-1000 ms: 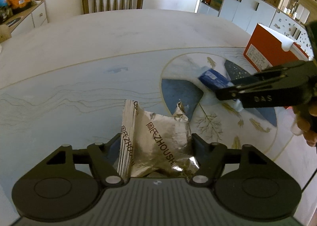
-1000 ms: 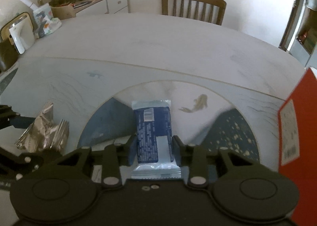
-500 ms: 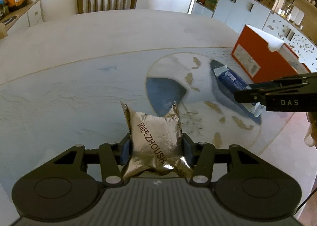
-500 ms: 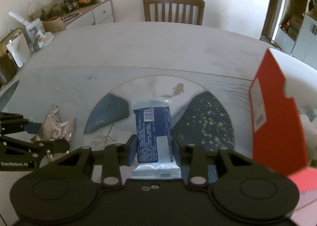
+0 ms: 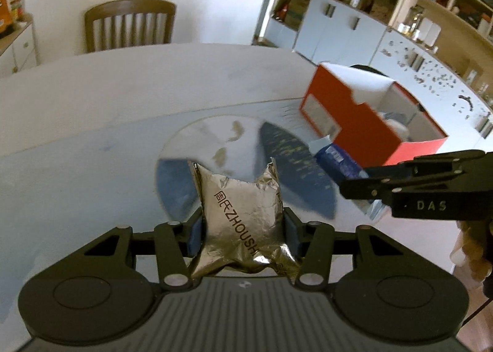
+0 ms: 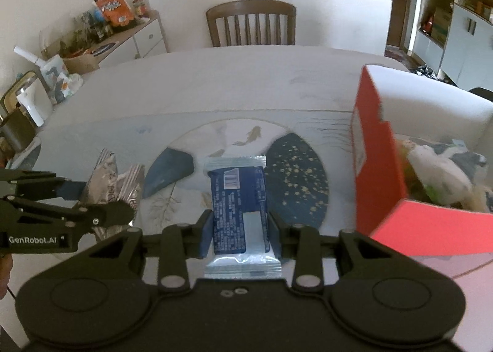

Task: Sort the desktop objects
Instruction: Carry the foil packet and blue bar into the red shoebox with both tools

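My left gripper is shut on a crinkled silver foil packet printed with dark letters, held above the patterned table. My right gripper is shut on a blue snack bar in a pale wrapper, also lifted off the table. In the left wrist view the right gripper comes in from the right with the blue bar just in front of an open orange box. In the right wrist view the left gripper with the foil packet is at the left, and the orange box stands close on the right.
The orange box holds white and green items. The round table has a painted fish medallion in the middle. A wooden chair stands at the far side. A sideboard with snack bags is at the left, white cabinets at the right.
The left gripper closed on the foil packet and lifted it. Both grippers rose and moved toward the orange box, which now looks nearer and larger in both views.
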